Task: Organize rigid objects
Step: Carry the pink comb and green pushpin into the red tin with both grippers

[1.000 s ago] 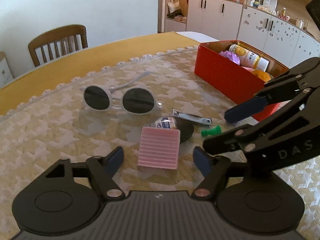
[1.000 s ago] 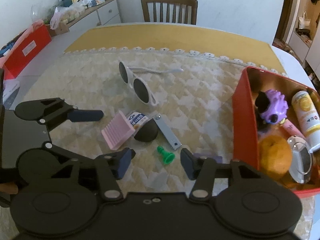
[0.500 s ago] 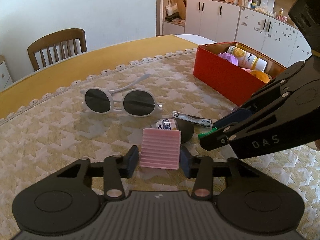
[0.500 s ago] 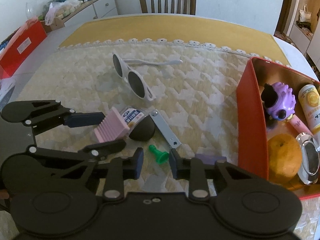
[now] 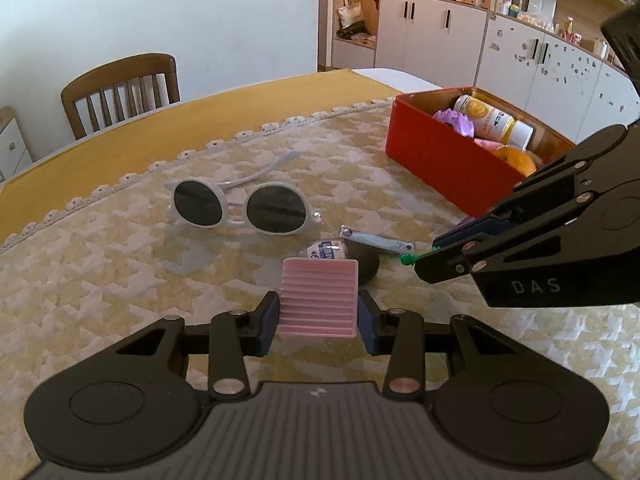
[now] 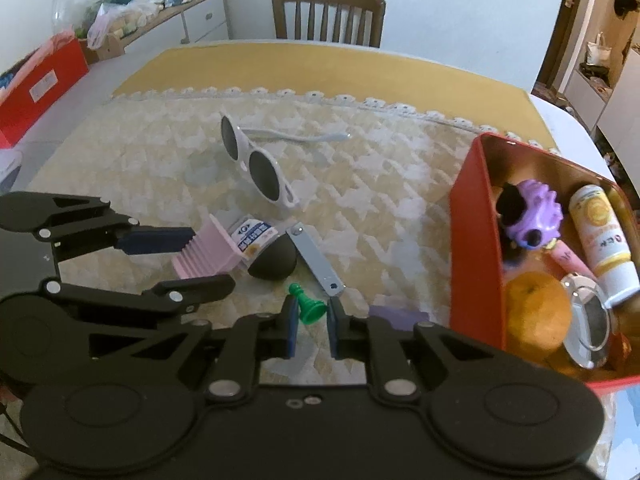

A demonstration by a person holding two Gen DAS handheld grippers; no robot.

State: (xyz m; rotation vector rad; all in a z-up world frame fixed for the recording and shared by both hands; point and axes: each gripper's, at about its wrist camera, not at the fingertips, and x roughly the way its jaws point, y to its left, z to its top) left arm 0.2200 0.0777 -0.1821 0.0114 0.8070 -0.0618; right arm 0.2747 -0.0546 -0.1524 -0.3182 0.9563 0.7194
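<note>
My left gripper is shut on a pink ribbed block that rests on the lace tablecloth; the right wrist view shows the same grip on the block from the side. My right gripper is closing its jaws on a small green pawn that lies on its side, and both pads touch its base. In the left wrist view only the pawn's head peeks out by the right gripper. The red tin stands to the right.
White sunglasses lie behind the block. A nail clipper, a black oval thing and a small labelled packet crowd between the grippers. The tin holds an orange, a bottle, a purple toy and a mirror. A chair stands beyond the table.
Both grippers have closed from wide open: the left onto the pink block, the right onto the green pawn. Neither hand has shifted much.
</note>
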